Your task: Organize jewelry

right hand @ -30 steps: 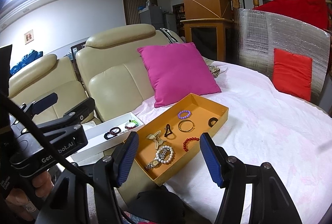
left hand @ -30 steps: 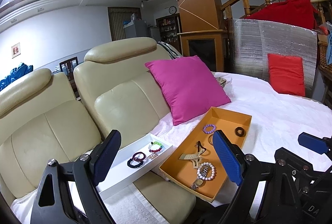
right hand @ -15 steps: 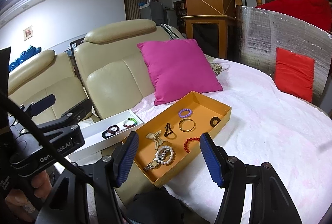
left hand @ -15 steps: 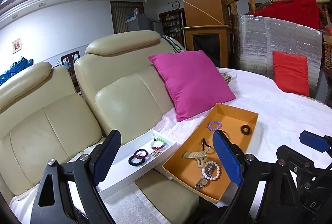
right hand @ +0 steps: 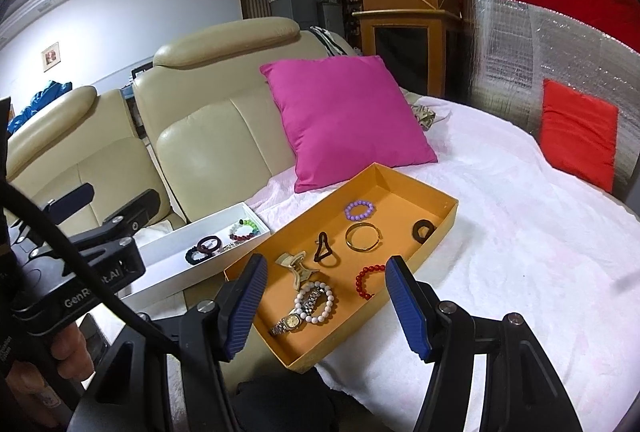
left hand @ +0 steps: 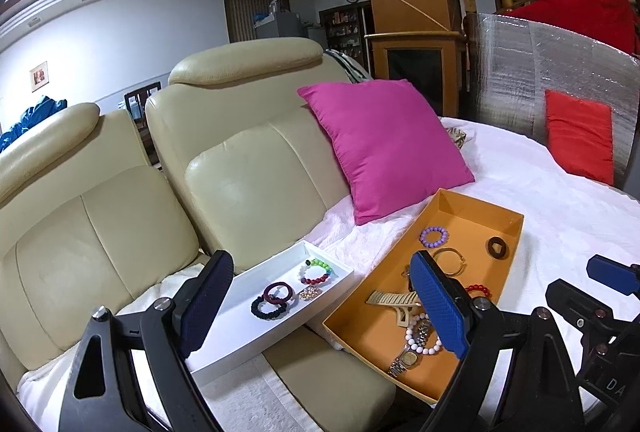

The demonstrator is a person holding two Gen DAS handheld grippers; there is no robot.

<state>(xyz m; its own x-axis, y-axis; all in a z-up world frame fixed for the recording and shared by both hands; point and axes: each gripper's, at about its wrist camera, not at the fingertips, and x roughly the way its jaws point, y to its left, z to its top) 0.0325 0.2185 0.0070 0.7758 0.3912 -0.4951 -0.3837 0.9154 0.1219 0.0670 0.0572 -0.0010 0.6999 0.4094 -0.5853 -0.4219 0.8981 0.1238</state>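
An orange tray (right hand: 438, 232) lies on the white cloth and holds several pieces: a purple bead bracelet (right hand: 360, 210), a gold bangle (right hand: 363, 236), a red bead bracelet (right hand: 365, 282), a white pearl bracelet with a watch (right hand: 308, 306), a beige claw clip (right hand: 294, 266), a dark hair tie (right hand: 323, 252) and a dark ring (right hand: 424, 231). A white tray (left hand: 244, 316) to its left holds a multicoloured bracelet (left hand: 317, 272) and dark bands (left hand: 271, 299). My right gripper (right hand: 326, 306) is open and empty above the orange tray's near end. My left gripper (left hand: 320, 306) is open and empty, between the two trays.
A pink cushion (right hand: 344, 119) leans on the cream leather sofa (right hand: 216, 135) behind the trays. A red cushion (right hand: 576, 131) rests against a silver foil panel (right hand: 516, 67) at the right. White cloth (right hand: 520, 252) covers the surface right of the orange tray.
Both grippers have moved a little forward and down toward the trays, which now look larger. Both stay open and empty.
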